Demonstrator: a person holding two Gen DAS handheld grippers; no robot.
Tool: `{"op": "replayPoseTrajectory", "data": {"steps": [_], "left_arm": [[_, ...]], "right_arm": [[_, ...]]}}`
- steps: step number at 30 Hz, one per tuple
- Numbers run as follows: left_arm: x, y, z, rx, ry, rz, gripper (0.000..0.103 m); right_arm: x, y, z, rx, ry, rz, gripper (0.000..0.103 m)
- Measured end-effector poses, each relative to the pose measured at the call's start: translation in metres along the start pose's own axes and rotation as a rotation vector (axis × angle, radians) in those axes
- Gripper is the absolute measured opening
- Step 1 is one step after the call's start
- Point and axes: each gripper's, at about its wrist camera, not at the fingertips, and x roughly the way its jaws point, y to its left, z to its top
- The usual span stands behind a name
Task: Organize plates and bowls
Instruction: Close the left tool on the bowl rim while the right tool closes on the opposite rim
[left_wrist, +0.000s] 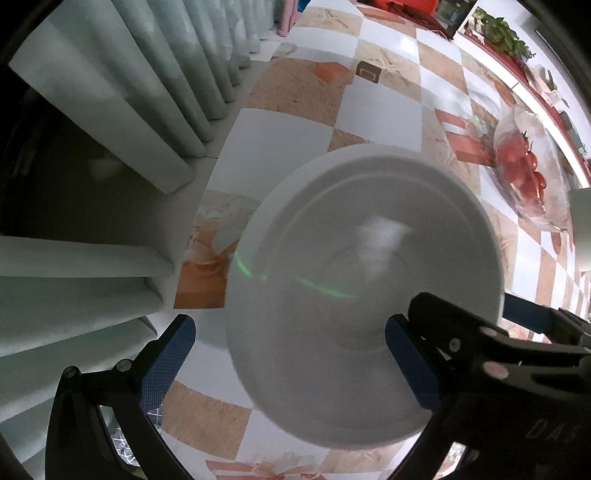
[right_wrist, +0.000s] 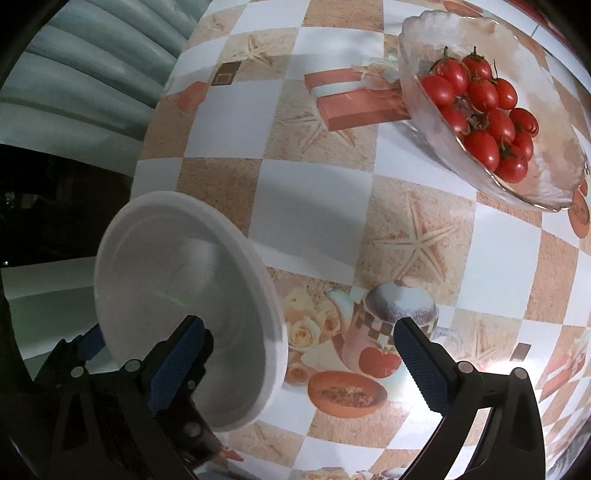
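Observation:
A white plate fills the middle of the left wrist view, tilted, above the patterned tablecloth. The same white plate shows at lower left in the right wrist view, held on edge. My left gripper is open, its blue-padded fingers either side of the plate's lower part. My right gripper is also open, one blue pad in front of the plate's face. A second black gripper in the left wrist view reaches across the plate's rim from the right.
A glass dish of cherry tomatoes stands at the far right of the table; it also shows in the left wrist view. Pale curtains hang along the table's left edge. The checkered tablecloth covers the table.

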Motion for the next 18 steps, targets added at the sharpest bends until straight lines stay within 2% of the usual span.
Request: {"op": "replayPoseTrajectory", "data": {"steps": [4,6,9,11,13,15,18], "left_arm": [[0.005,0.005,0.004,-0.018,0.008,-0.039,0.099],[0.003,0.009,0.004,-0.017,-0.012,-0.030,0.097],[0.001,0.007,0.005,0.005,-0.019,-0.042,0.089],[-0.002,0.006,0.003,0.014,-0.027,-0.052,0.084],[-0.003,0.005,0.002,0.015,-0.034,-0.071,0.078],[-0.005,0.001,0.000,0.031,-0.047,-0.081,0.069],[-0.006,-0.007,-0.002,0.067,-0.049,-0.087,0.067]], "right_arm": [[0.005,0.000,0.001,0.022,0.000,0.023,0.103],[0.005,0.001,0.001,0.014,-0.014,0.032,0.103],[0.003,0.004,0.002,0.003,-0.028,0.044,0.076],[0.004,0.006,0.003,0.000,-0.028,0.043,0.070],[0.005,0.006,0.004,0.008,-0.030,0.064,0.044],[0.007,0.004,0.006,0.020,-0.017,0.103,0.034],[0.012,0.004,0.005,0.023,-0.007,0.129,0.028]]}}
